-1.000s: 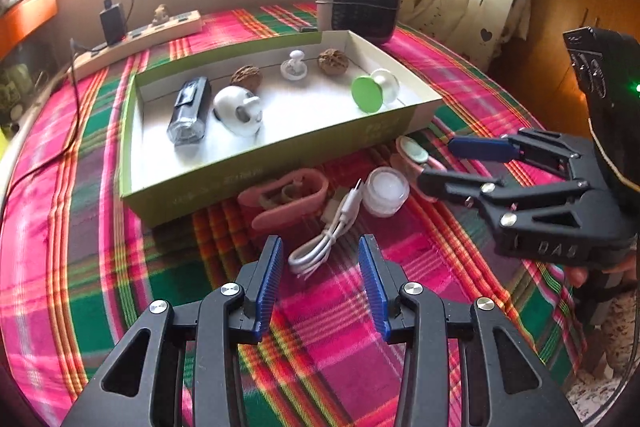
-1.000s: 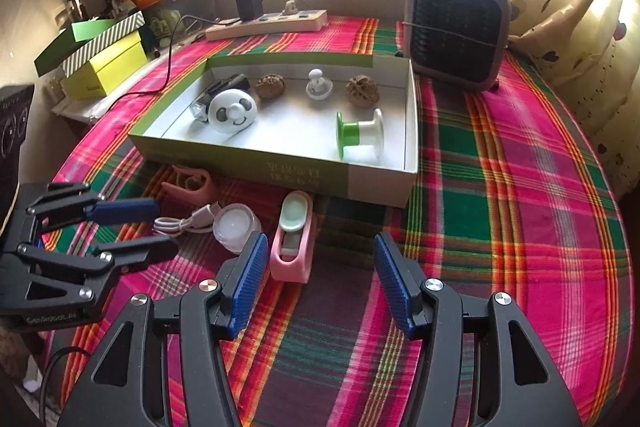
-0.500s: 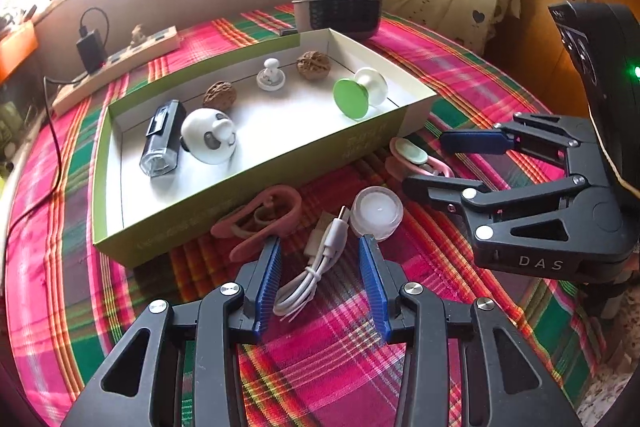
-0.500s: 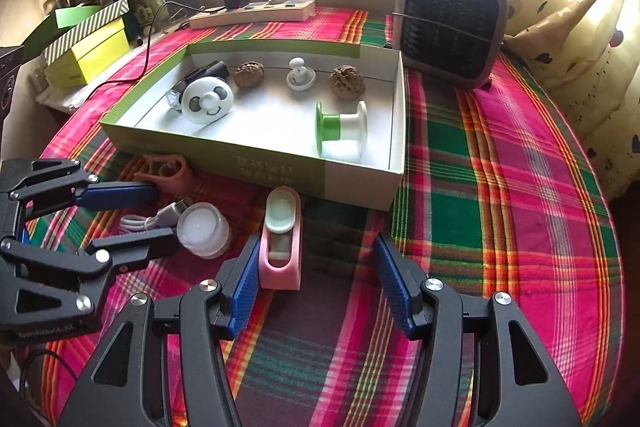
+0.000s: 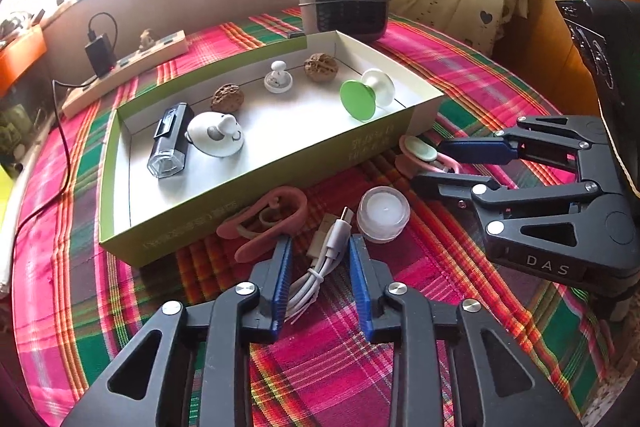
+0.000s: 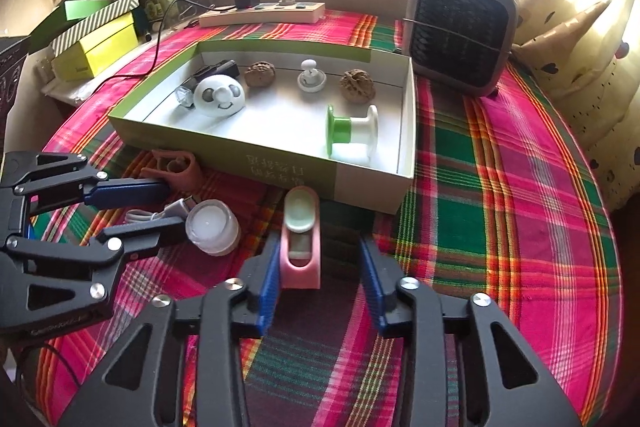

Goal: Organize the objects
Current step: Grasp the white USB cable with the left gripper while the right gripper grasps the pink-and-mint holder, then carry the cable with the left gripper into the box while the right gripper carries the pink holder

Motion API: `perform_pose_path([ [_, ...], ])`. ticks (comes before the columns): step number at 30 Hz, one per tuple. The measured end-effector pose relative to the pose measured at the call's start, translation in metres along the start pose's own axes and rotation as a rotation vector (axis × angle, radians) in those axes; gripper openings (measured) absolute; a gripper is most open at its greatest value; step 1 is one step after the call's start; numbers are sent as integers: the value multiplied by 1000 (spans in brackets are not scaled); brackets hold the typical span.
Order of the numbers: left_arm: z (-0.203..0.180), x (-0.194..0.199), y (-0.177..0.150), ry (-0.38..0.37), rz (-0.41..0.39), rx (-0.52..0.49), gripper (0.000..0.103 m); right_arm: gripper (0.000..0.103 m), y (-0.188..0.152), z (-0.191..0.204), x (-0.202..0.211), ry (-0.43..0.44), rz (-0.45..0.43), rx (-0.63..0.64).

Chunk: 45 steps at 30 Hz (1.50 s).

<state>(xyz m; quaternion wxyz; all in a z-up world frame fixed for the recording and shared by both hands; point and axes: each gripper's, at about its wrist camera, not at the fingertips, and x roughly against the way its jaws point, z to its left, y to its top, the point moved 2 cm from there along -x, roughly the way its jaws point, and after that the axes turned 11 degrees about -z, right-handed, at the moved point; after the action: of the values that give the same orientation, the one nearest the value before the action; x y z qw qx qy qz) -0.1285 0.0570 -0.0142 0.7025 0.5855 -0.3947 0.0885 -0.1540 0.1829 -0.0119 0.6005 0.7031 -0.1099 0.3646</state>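
Green-sided box (image 5: 256,183) sits mid-table on the plaid cloth (image 5: 460,83) — all places given relative to it. Inside: black bike light (image 5: 168,139), white smiley fan (image 5: 216,135), two walnuts (image 5: 227,98), white knob (image 5: 279,79), green-and-white spool (image 5: 366,95).

In front of the box's near wall: salmon clip (image 5: 264,223), coiled white USB cable (image 5: 320,263), clear round jar (image 5: 383,213), pink-and-mint holder (image 6: 301,235).

Left gripper (image 5: 320,279) — jaws spread, straddling the cable, no squeeze on it. Right gripper (image 6: 320,275) in front of the box's right half, jaws released wide; the holder stands between them, close against the left blue pad (image 6: 269,279), not clamped.

Behind the box: grey heater (image 6: 460,27), power strip (image 6: 262,14).
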Motion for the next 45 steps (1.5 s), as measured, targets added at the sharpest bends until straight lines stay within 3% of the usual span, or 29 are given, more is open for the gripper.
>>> perform_pose_path([
  [9,0,1,-1,0,-2,6,17,19,-1,1,1,9,-2,3],
  [45,8,13,-2,-6,-29,75,15,18,0,1,13,7,-26,-18],
])
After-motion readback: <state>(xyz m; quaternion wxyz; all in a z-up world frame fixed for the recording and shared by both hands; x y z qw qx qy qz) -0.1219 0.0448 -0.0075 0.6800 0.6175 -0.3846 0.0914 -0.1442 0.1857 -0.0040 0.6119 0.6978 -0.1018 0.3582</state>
